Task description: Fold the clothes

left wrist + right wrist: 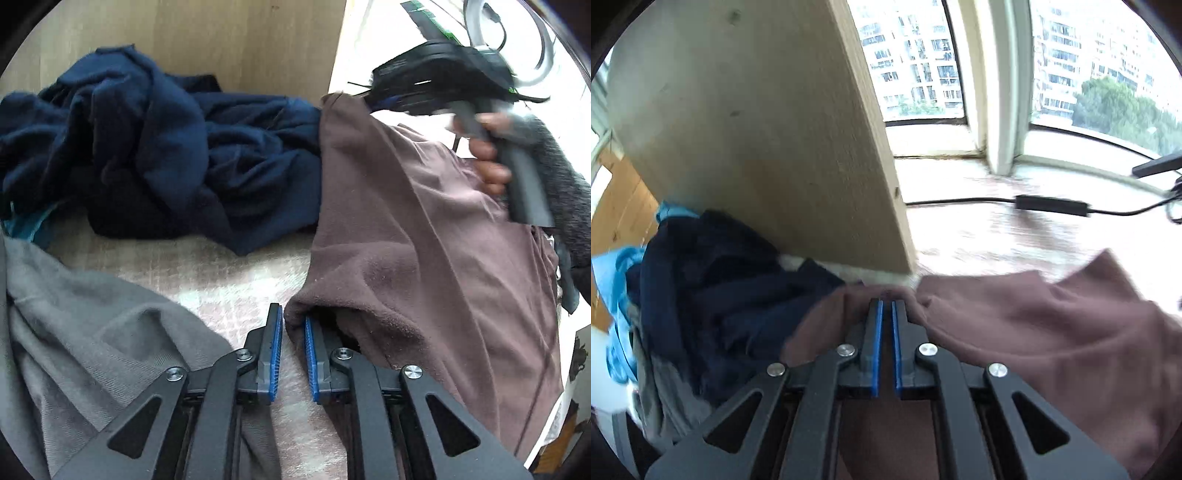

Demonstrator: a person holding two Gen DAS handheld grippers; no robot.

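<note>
1. Two grippers on brown garment [424,236], right of navy pile [155,147].
2. Left gripper [293,325]: slightly parted, cloth edge against one pad, not pinched.
3. Right gripper [887,314]: clenched at the garment's far edge.

You work over a bed [229,280] with a pale checked cover. On it lie a crumpled navy heap [155,147] against the wooden board [207,44], a grey garment [85,332] at the near left, and a brown garment [424,258] spread on the right
</note>
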